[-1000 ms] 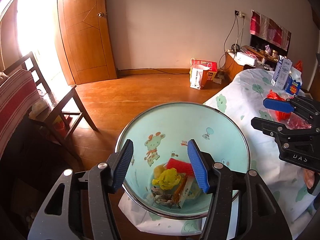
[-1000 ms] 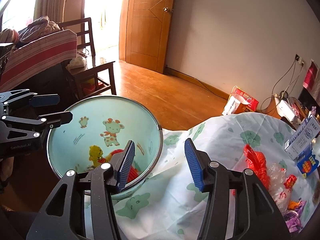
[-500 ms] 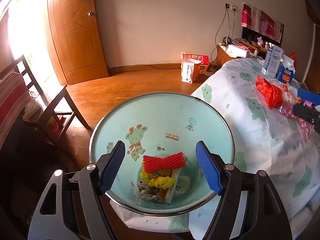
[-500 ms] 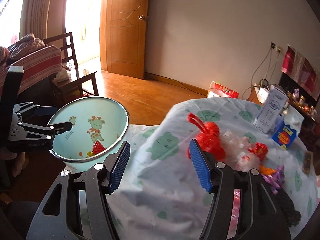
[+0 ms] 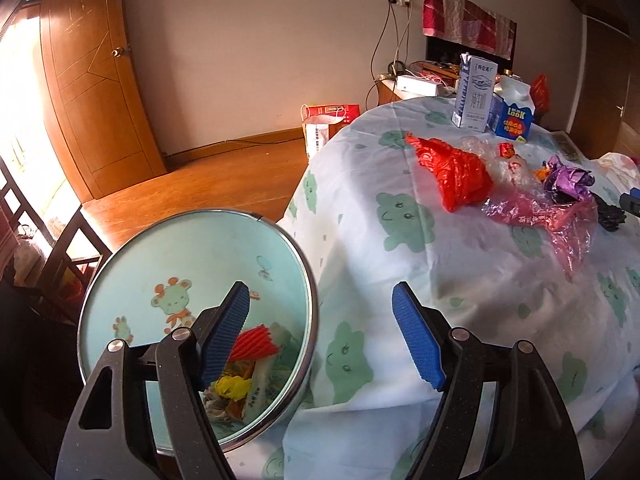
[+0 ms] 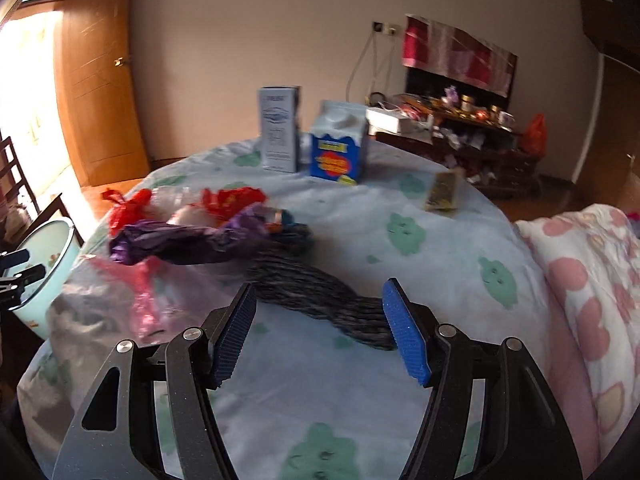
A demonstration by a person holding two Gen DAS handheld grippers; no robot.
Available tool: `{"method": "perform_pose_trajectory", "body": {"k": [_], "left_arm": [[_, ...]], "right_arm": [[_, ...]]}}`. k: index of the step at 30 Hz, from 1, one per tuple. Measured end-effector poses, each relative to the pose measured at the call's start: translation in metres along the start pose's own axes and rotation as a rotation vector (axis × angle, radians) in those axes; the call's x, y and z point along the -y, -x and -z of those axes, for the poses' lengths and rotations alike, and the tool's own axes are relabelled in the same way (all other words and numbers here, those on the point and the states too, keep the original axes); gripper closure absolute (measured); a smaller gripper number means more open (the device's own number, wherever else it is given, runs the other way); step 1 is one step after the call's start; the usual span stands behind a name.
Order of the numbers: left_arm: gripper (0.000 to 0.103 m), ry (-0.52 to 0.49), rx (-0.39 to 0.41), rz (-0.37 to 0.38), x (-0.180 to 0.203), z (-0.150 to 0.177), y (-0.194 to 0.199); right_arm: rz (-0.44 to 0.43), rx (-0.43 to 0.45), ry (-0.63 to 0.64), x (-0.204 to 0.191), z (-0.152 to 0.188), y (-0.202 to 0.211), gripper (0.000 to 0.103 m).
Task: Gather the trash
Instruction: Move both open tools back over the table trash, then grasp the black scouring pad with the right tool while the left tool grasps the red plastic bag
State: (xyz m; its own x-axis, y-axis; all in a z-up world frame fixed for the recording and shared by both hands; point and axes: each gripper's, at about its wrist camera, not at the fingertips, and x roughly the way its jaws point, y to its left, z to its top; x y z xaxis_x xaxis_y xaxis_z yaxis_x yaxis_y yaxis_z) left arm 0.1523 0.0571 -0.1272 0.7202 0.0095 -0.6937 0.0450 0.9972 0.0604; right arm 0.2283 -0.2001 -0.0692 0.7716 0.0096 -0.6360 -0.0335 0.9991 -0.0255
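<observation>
Gaping empty, right hand-held gripper (image 6: 316,330) overhangs dark netting (image 6: 320,296).

Lived-in home, prob. a living/dining rm. Evidence: wooden panel door (image 5: 96,92) w/ round knob, polished wood floor (image 5: 208,192), plain plaster wall w/ socket and dangling cables (image 5: 394,36). Round bench under a cloud-print cloth (image 5: 400,248), milk cartons (image 6: 338,142) on it. Wooden chair (image 5: 68,256) by the bright doorway, paper shopping bags (image 5: 324,124) on the floor, low dark sideboard (image 6: 472,140) cluttered w/ small ornaments, red cloth hung above. Pink-patterned quilt (image 6: 588,280) at the right edge. Domestic clutter throughout.
</observation>
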Motion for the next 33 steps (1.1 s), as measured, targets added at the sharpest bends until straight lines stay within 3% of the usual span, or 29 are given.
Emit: {"method": "perform_pose_trajectory", "body": {"k": [4, 11, 16, 17, 21, 33], "left_arm": [[0.03, -0.002, 0.003, 0.011, 0.013, -0.01, -0.008], [0.03, -0.01, -0.01, 0.009, 0.024, -0.015, -0.021], [0.03, -0.015, -0.022, 0.009, 0.026, -0.014, -0.025], [0.03, -0.016, -0.022, 0.009, 0.027, -0.014, -0.025], [0.03, -0.021, -0.015, 0.018, 0.032, -0.02, -0.023], [0.03, -0.08, 0.041, 0.067, 0.079, -0.063, -0.022]], "right_arm": [[0.045, -0.02, -0.056, 0.032, 0.002, -0.01, 0.038], [0.02, -0.115, -0.066, 0.035, 0.002, -0.039, 0.038], [-0.071, -0.193, -0.097, 0.04, 0.002, -0.053, 0.059], [-0.081, -0.194, -0.098, 0.039, 0.003, -0.054, 0.061], [-0.105, -0.166, -0.097, 0.038, 0.004, -0.047, 0.087], [-0.092, -0.029, -0.189, 0.075, 0.006, -0.013, 0.09]]}}
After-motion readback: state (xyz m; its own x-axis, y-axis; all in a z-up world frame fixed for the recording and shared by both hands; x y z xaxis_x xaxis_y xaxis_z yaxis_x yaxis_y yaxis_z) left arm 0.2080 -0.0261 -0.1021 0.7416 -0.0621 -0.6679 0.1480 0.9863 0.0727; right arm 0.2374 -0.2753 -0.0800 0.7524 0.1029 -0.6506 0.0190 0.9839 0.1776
